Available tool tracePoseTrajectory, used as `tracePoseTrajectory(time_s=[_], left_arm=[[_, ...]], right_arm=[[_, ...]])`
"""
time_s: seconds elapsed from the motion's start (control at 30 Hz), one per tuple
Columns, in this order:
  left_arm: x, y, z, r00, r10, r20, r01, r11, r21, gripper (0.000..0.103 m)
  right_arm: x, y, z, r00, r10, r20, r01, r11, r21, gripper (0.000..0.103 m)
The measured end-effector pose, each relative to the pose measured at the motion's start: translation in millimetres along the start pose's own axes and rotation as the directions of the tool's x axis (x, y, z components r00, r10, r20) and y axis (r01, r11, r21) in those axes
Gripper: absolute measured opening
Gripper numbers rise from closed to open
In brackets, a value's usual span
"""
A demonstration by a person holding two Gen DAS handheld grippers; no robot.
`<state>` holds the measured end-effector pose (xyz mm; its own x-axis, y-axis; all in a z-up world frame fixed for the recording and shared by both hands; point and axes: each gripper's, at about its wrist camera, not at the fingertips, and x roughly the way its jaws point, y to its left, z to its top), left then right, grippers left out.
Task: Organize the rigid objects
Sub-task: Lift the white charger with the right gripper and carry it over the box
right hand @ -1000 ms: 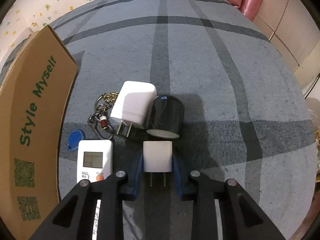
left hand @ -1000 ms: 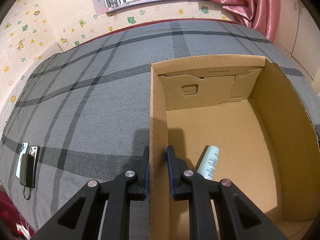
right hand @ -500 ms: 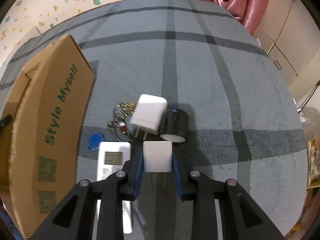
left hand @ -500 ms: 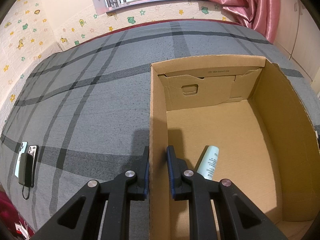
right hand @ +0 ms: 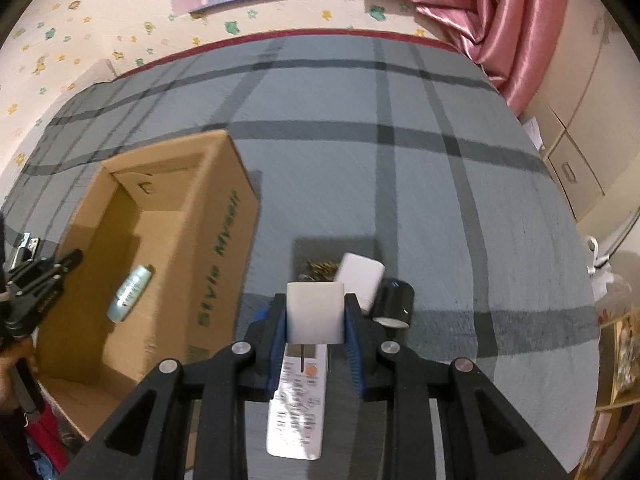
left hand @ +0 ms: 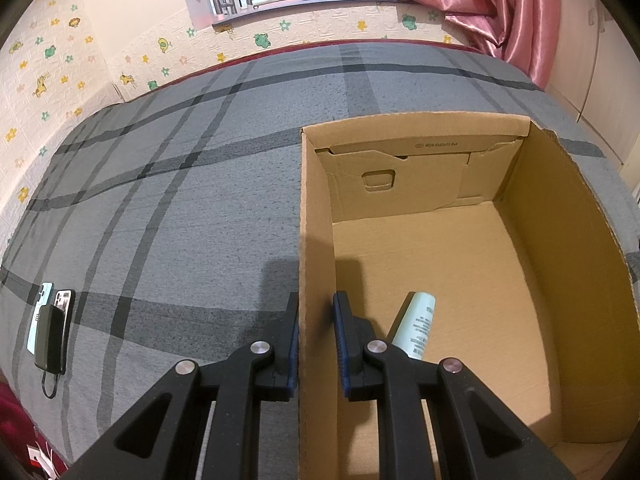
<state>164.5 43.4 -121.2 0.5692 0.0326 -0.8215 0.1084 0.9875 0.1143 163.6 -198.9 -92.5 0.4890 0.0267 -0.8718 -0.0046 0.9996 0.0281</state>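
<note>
The right hand-held gripper (right hand: 316, 314) grasps a small white plug adapter (right hand: 315, 311) between its blue pads, prongs pointing toward the camera, raised above the grey plaid bed (right hand: 420, 184). Below it lie a white remote (right hand: 298, 412), a larger white charger (right hand: 362, 280) and a black cylinder (right hand: 394, 302), just beside one another. The left hand-held gripper (left hand: 316, 340) is clenched on the left wall of the open cardboard box (left hand: 316, 216), one finger inside, one outside. A pale green tube (left hand: 416, 328) lies on the box floor near that wall. Two phones (left hand: 50, 320) rest at the bed's far left
</note>
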Motion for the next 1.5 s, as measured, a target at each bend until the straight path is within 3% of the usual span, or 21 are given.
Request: tracePoseTrajectory(time_s=[0.33,0.73,1.17,1.5], left_arm=[[-3,5,0,0.999,-0.039,0.007,0.039,0.999,-0.026,0.014],[-6,8,-1,0.998,-0.066,0.014,0.067,0.997,-0.033,0.013],[-5,14,-2,0.994,-0.104,0.014,0.105,0.994,-0.042,0.013],[-4,19,-3,0.990,-0.138,0.018,0.138,0.988,-0.063,0.013]], right_arm=[[-15,41,18,0.998,0.040,0.040,-0.037,0.997,-0.065,0.028],[-6,94,27,0.995,0.098,0.027,-0.094,0.988,-0.121,0.028],[26,151,29,0.989,0.143,-0.039,-0.148,0.975,-0.168,0.028],[67,177,29,0.987,0.108,-0.120,-0.128,0.975,-0.179,0.028]])
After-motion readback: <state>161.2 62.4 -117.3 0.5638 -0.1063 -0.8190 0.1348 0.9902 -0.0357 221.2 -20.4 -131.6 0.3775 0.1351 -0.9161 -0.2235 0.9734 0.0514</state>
